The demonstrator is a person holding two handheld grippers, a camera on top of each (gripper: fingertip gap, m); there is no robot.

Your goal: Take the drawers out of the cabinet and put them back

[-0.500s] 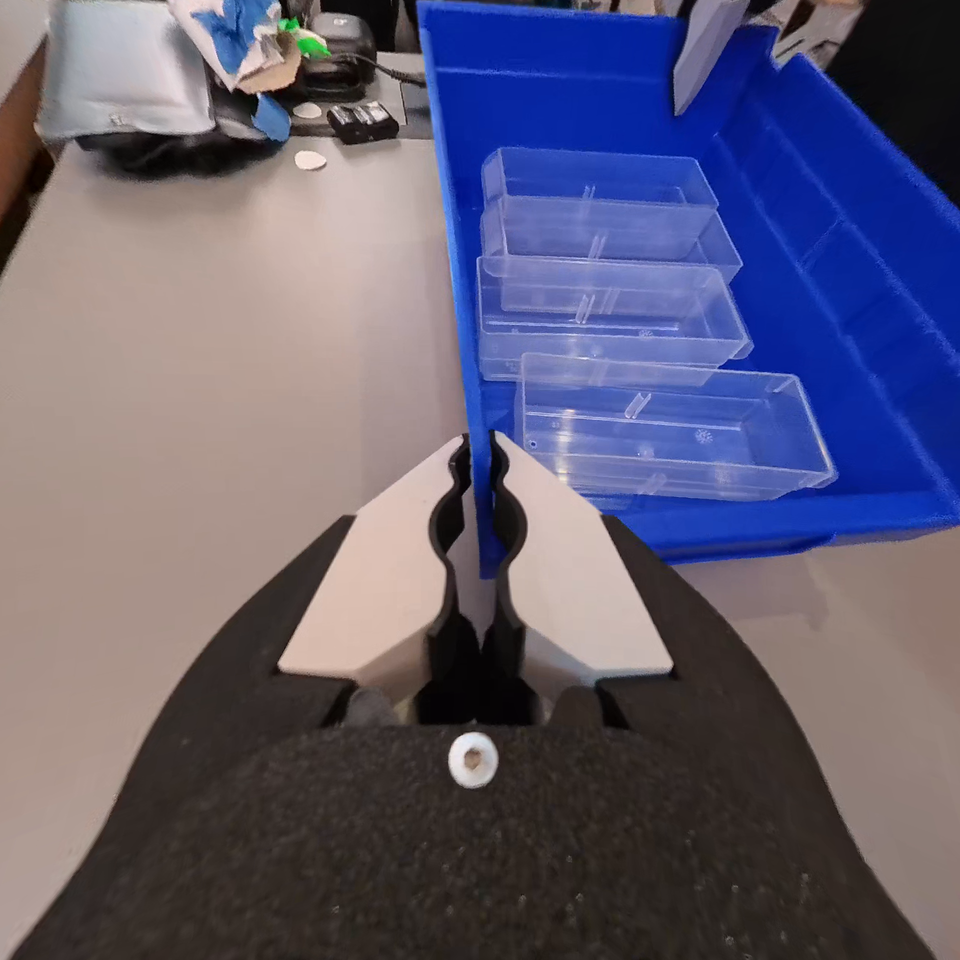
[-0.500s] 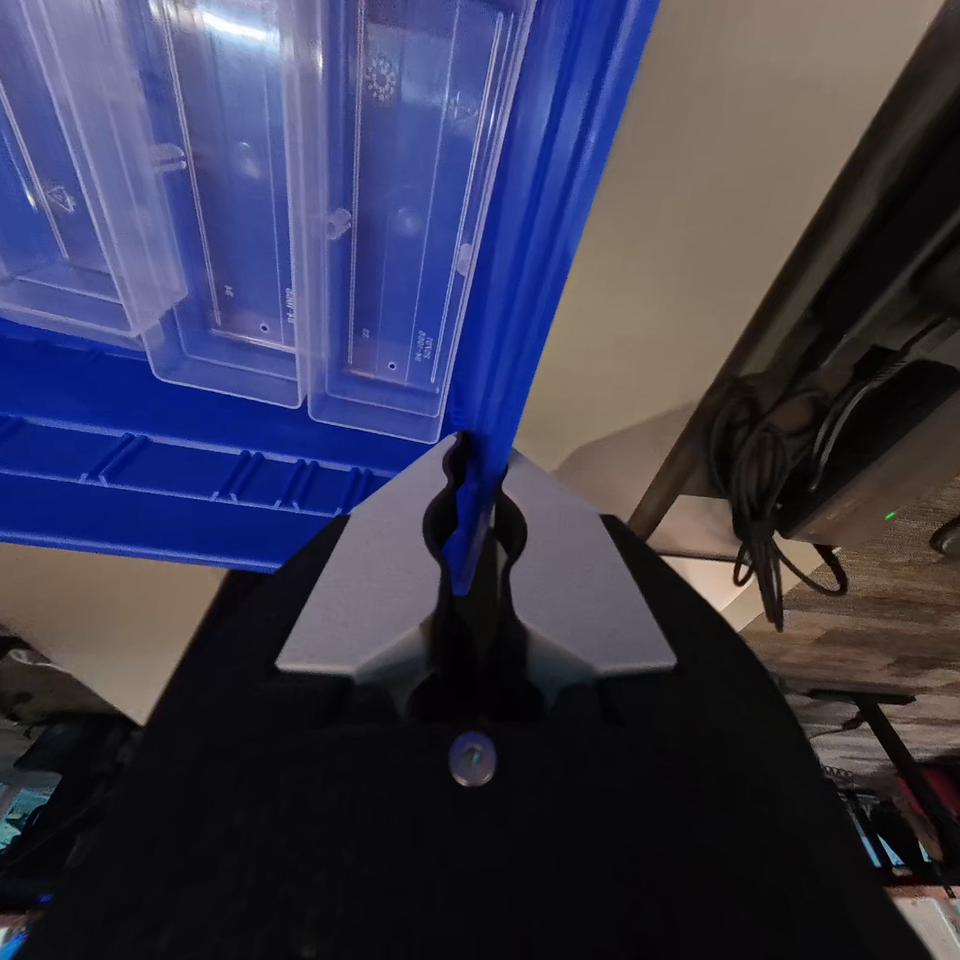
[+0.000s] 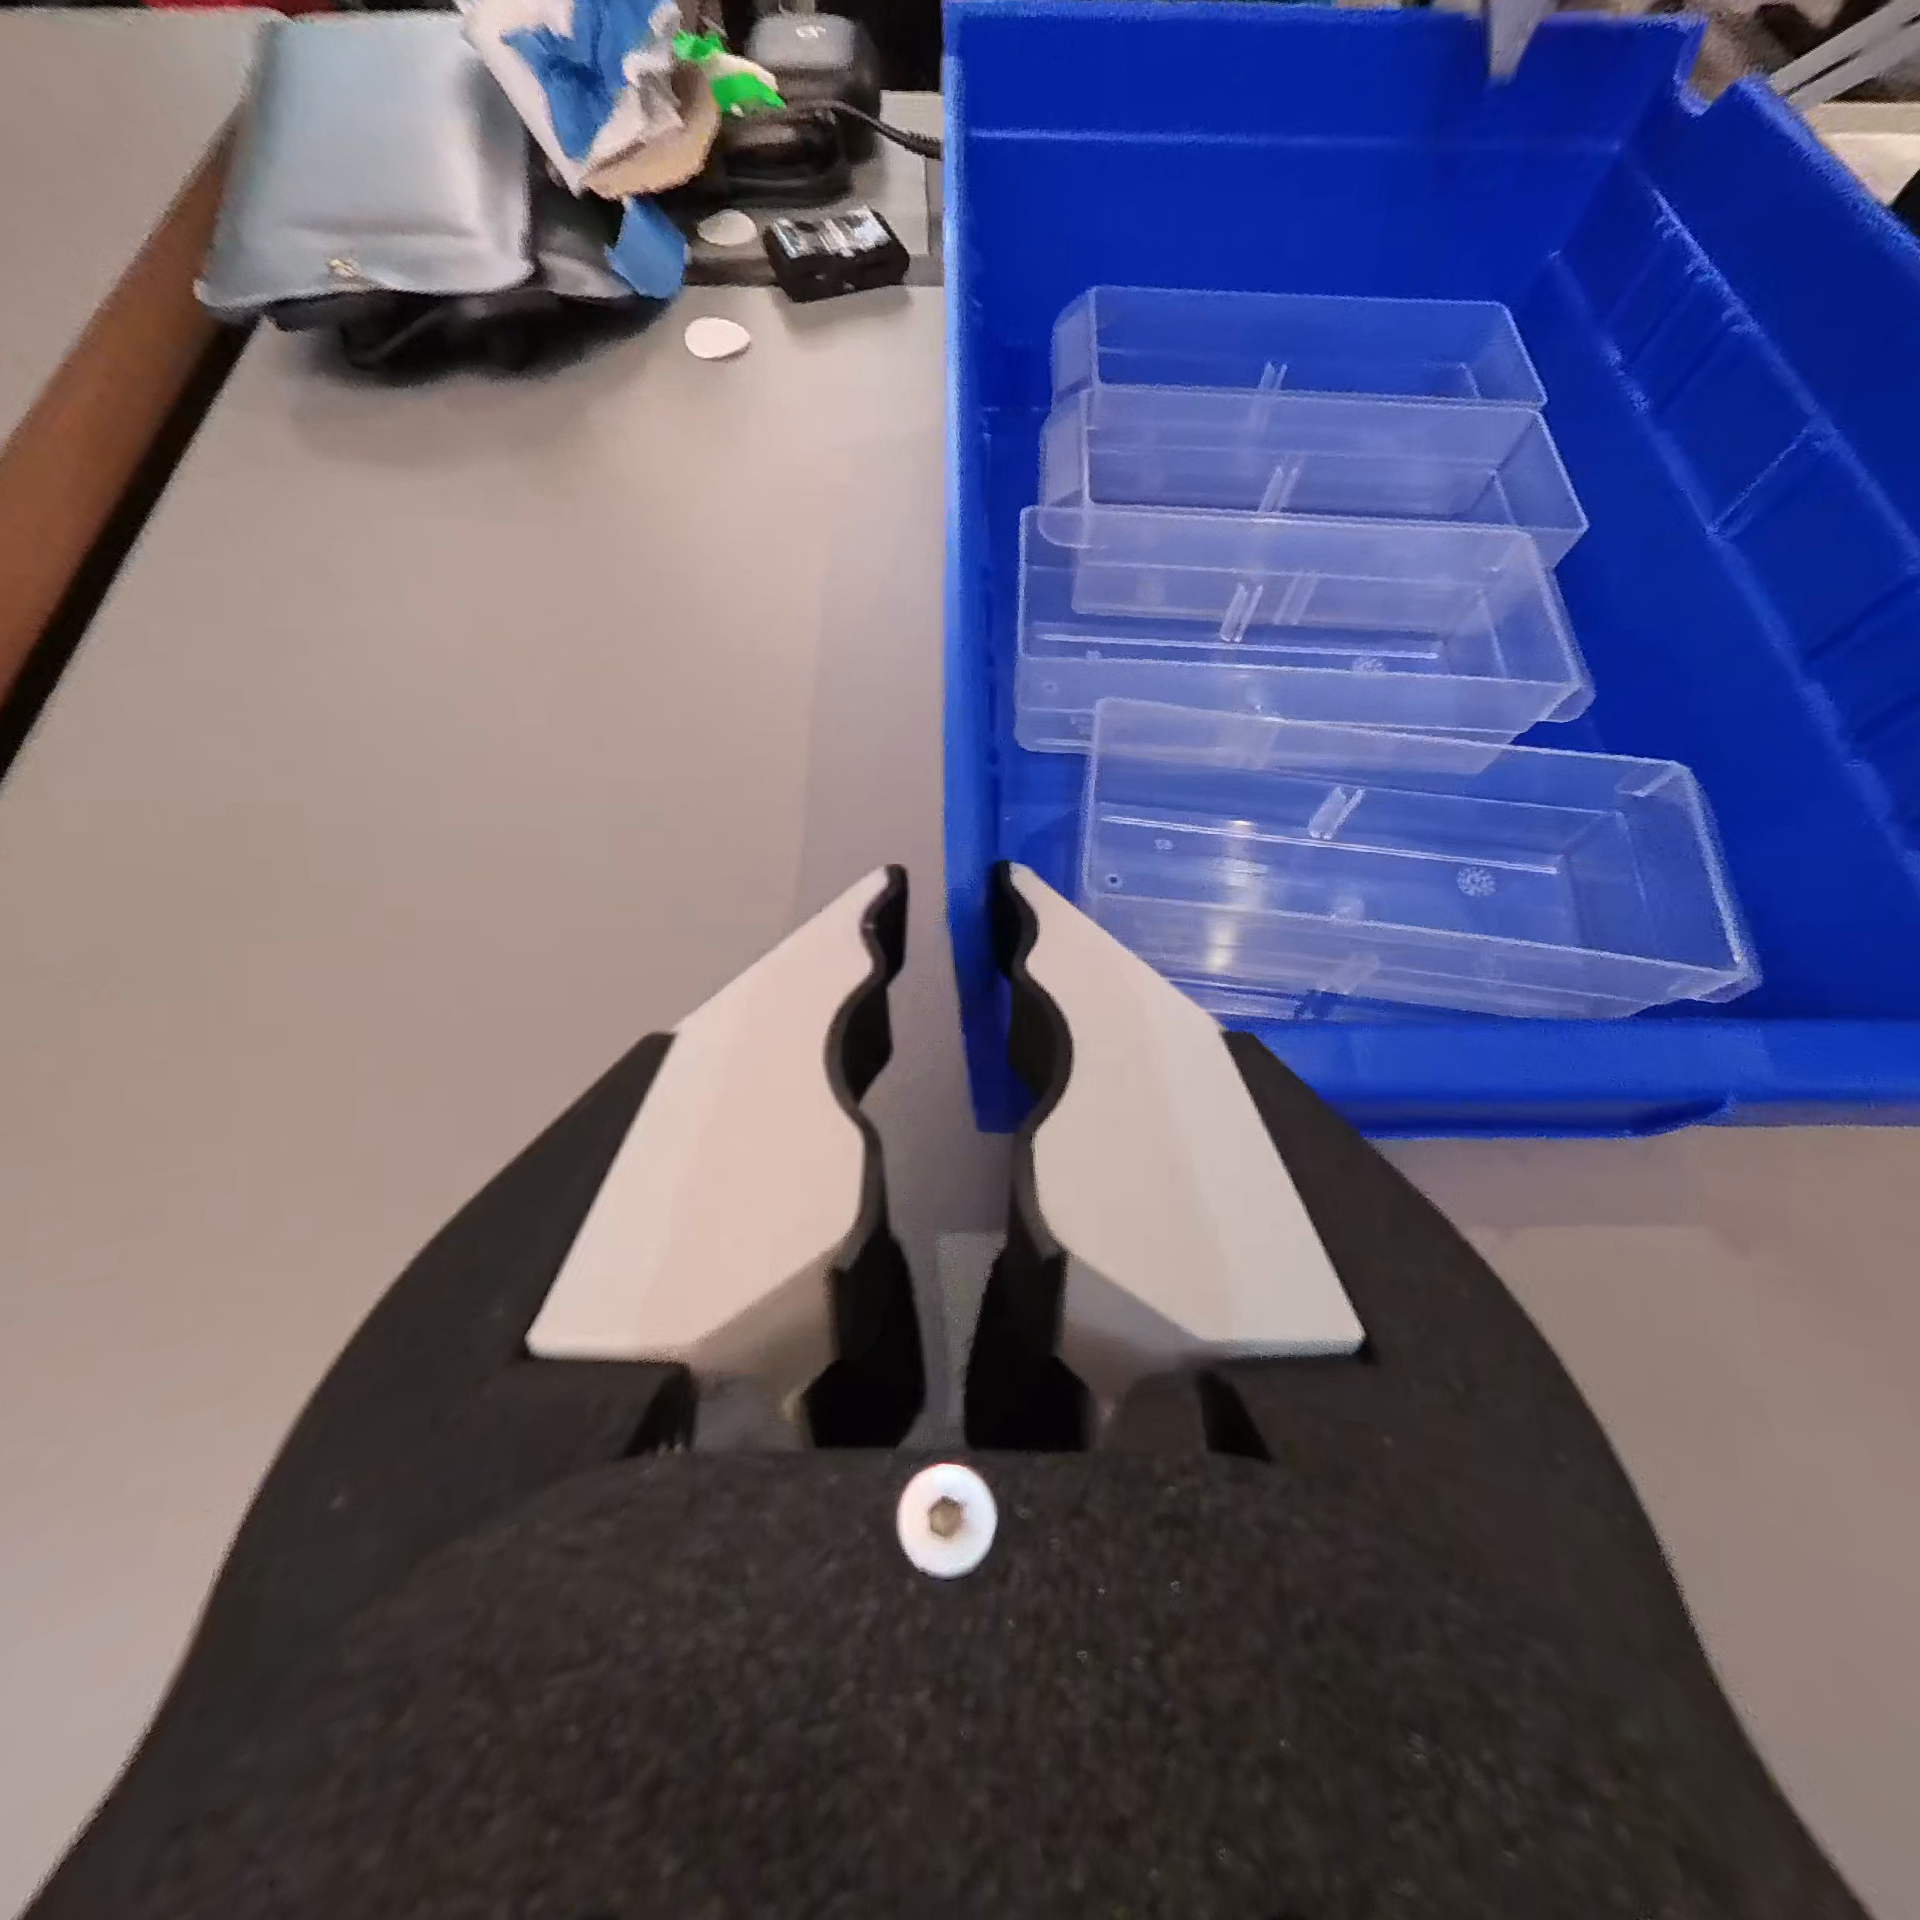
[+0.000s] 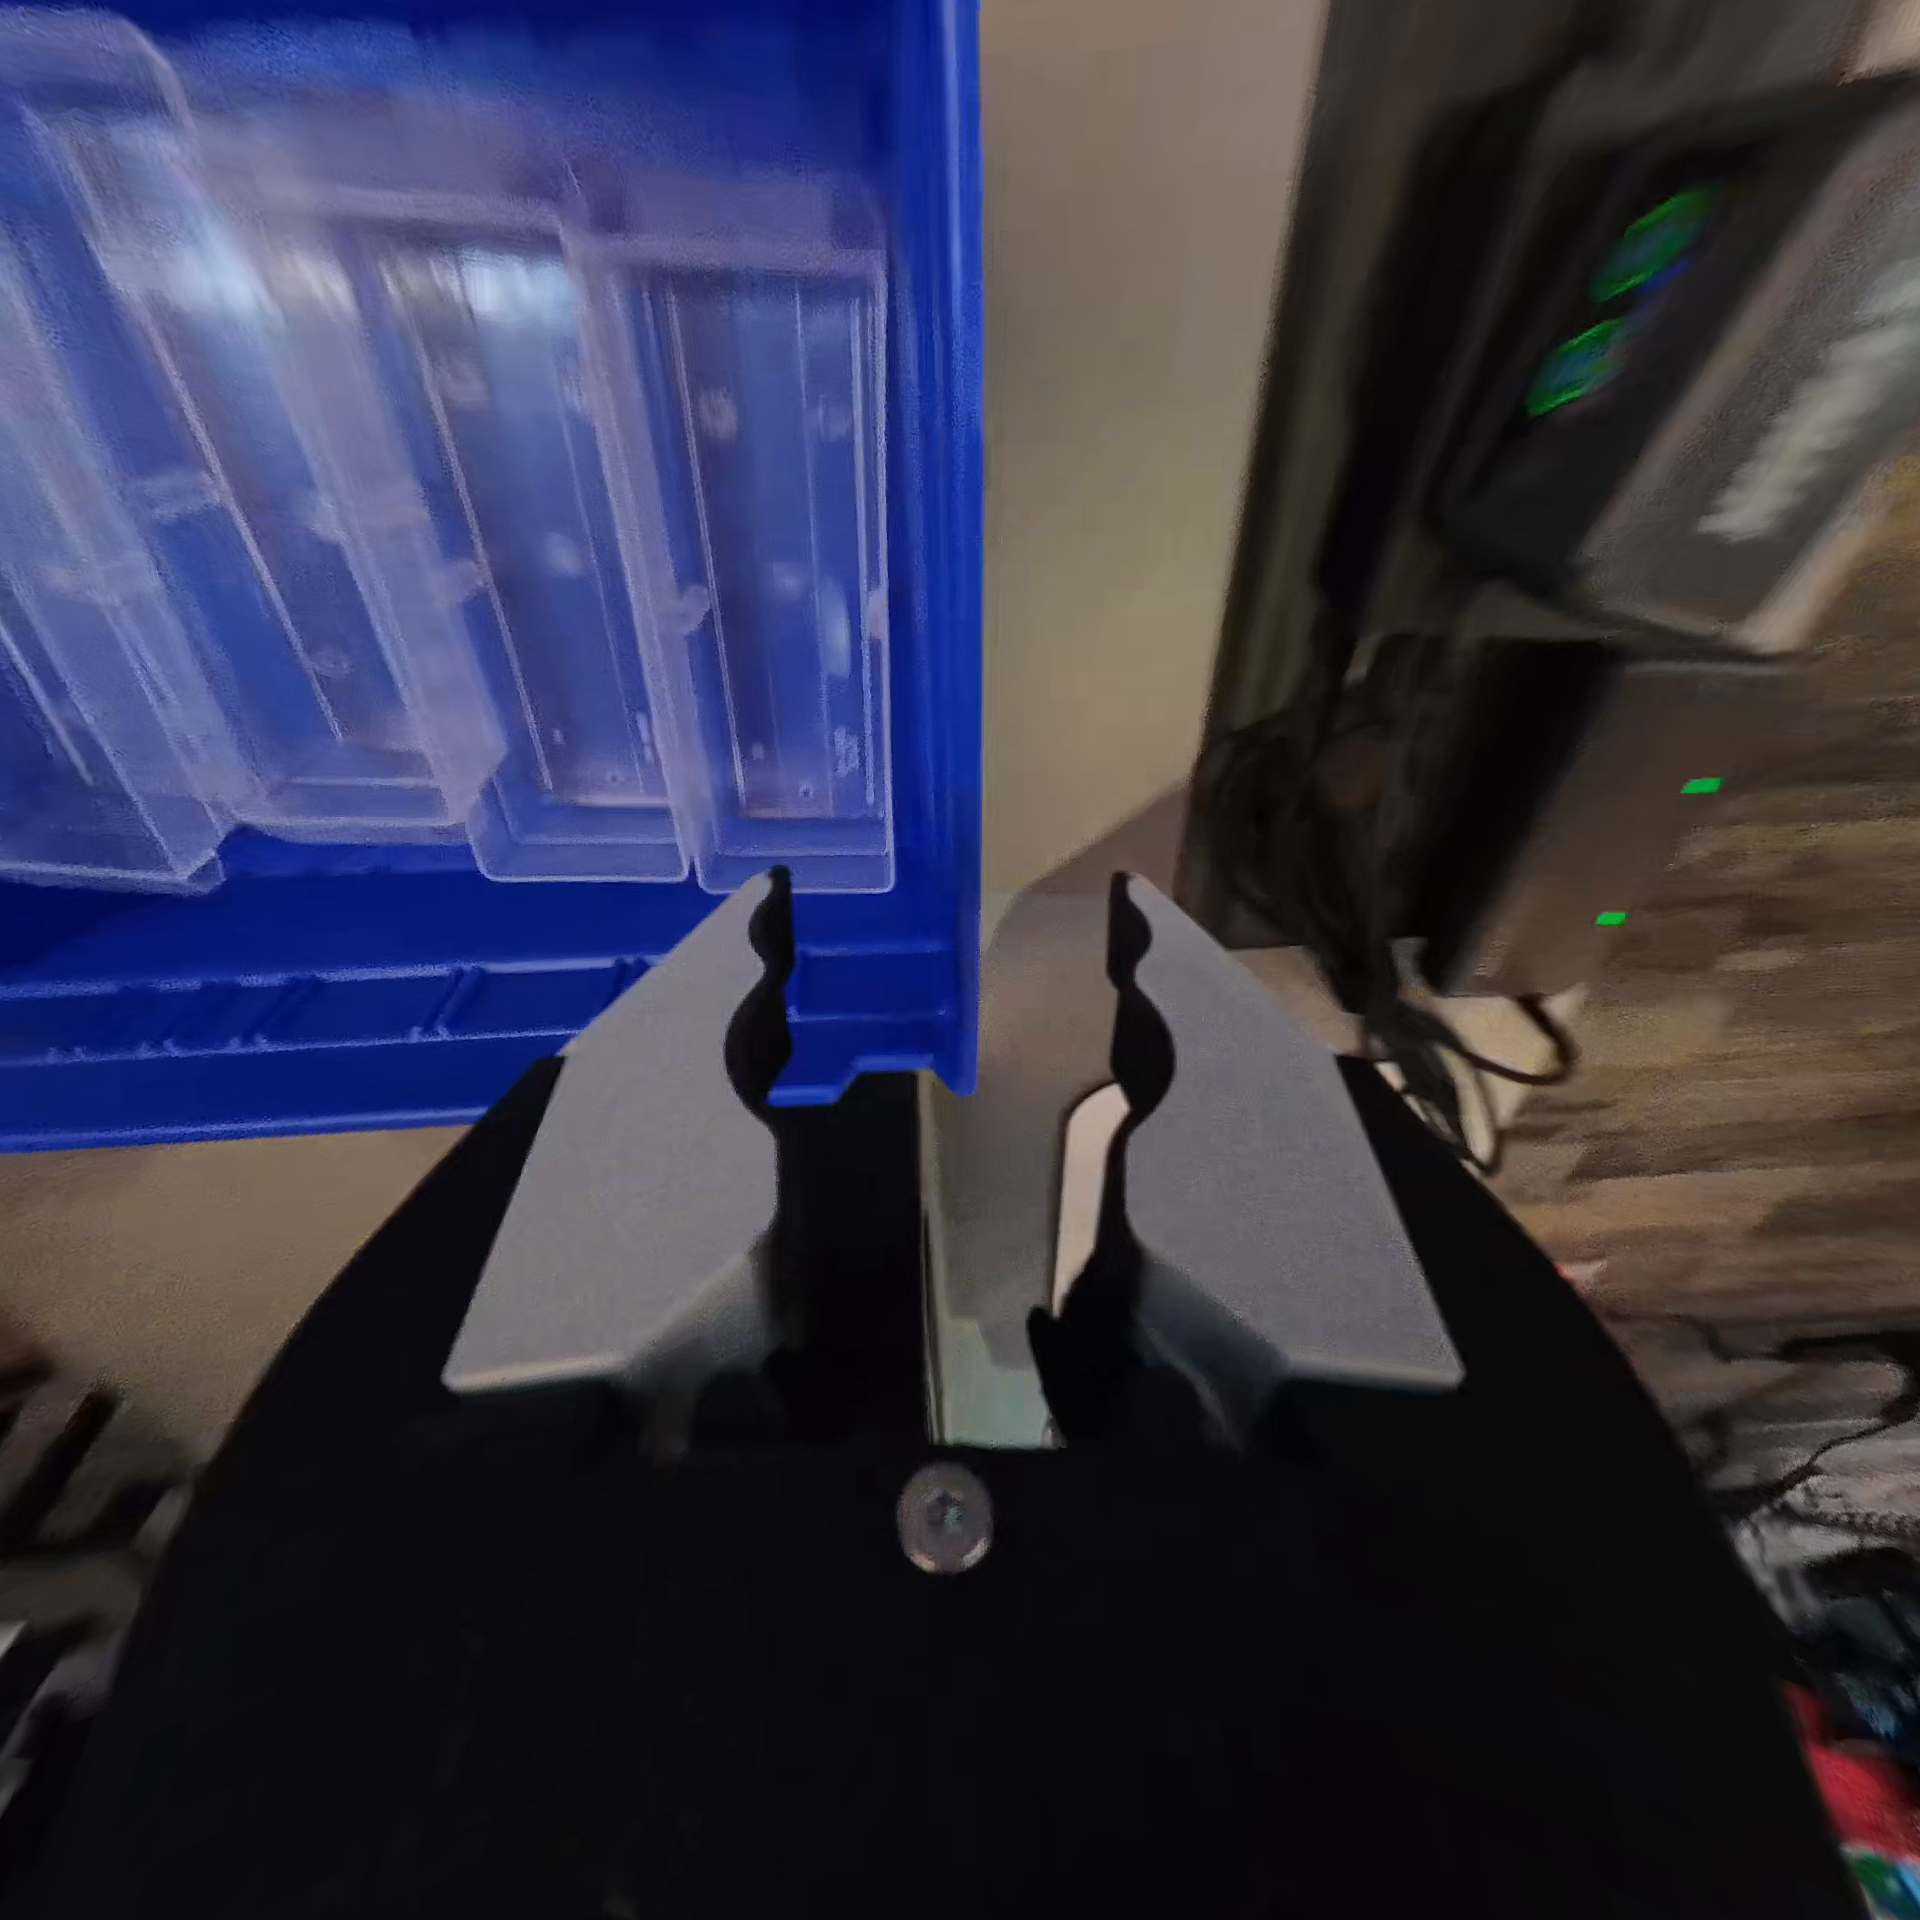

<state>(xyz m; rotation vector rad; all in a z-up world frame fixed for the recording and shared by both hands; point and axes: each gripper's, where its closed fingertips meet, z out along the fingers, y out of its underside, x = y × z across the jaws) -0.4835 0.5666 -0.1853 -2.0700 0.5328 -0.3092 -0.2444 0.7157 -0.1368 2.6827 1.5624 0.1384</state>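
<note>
A blue plastic bin (image 3: pixel 1299 187) stands on the grey table (image 3: pixel 468 675) and holds several clear plastic drawers lying side by side; the nearest drawer (image 3: pixel 1403 883) lies by the bin's front wall. My left gripper (image 3: pixel 948 883) is slightly open, its fingertips either side of the bin's near left corner wall. In the right wrist view, which is blurred, the bin (image 4: pixel 312 1039) and drawers (image 4: pixel 769 582) show from the other side. My right gripper (image 4: pixel 943 883) is open wide with the bin's corner between its fingers. No cabinet is in view.
At the table's far end lie a grey-blue pouch (image 3: pixel 374 208), a small black device (image 3: pixel 831 249) and a white disc (image 3: pixel 717 338). Past the table edge in the right wrist view hang black cables (image 4: pixel 1330 790) by a dark box with green lights (image 4: pixel 1621 779).
Both grippers were shut on the blue bin's walls and have opened, the right one wider. The right view has swung and is blurred by motion.
</note>
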